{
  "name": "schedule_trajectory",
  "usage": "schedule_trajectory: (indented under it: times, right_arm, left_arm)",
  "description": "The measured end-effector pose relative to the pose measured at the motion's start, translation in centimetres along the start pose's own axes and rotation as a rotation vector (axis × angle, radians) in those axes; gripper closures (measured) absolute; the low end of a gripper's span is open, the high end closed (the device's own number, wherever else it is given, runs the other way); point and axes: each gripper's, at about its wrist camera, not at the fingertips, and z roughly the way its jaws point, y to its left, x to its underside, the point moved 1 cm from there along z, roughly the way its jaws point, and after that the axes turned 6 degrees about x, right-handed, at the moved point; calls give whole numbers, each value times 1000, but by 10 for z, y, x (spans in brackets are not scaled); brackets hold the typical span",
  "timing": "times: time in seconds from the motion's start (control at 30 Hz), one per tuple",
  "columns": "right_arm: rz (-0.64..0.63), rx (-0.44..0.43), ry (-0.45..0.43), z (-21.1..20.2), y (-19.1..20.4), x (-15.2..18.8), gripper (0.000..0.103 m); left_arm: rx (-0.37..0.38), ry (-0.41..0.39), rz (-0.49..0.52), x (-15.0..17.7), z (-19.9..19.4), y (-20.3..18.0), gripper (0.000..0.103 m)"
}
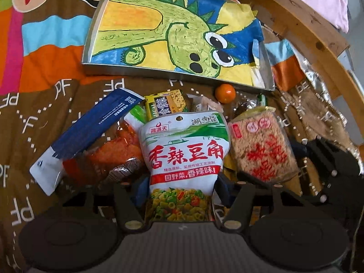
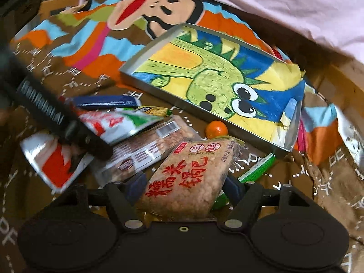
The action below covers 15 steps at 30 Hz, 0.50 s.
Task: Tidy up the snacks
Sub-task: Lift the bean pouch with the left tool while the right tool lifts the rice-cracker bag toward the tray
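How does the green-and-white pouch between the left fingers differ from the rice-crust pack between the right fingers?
The spicy bean pouch is opaque white and green with a printed vegetable photo; the glutinous rice crust pack is clear, showing its tan contents. The pouch has a hang hole at its top; the pack shows none. In each gripper's own view, the pouch stands straight and the pack lies tilted. Both carry red lettering and sit between a gripper's fingers, short of the dinosaur-lined tray.

A tray [image 1: 89, 45] lined with a drawing [image 1: 159, 34] is set on the blanket [image 1: 45, 104] behind a heap of snacks, a tangerine [image 1: 225, 93] lying just before its near wall, with a bean packet [image 1: 184, 159] flanked left by a box [image 1: 91, 134] and right by a rice cracker pack [image 1: 261, 145].
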Motion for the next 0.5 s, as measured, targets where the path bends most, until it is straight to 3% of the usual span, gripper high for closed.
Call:
schedule_trajectory:
  times: [0.27,0.5]
  right_arm:
    - [13,33,-55,-15,-8,-5,30]
    - [100,78,-145,-6,-37,-39,30]
  left_arm:
    - [9,-62,-10,-13,-17,-4,39]
    - [-35,-183,-45,-58,-18,-1,39]
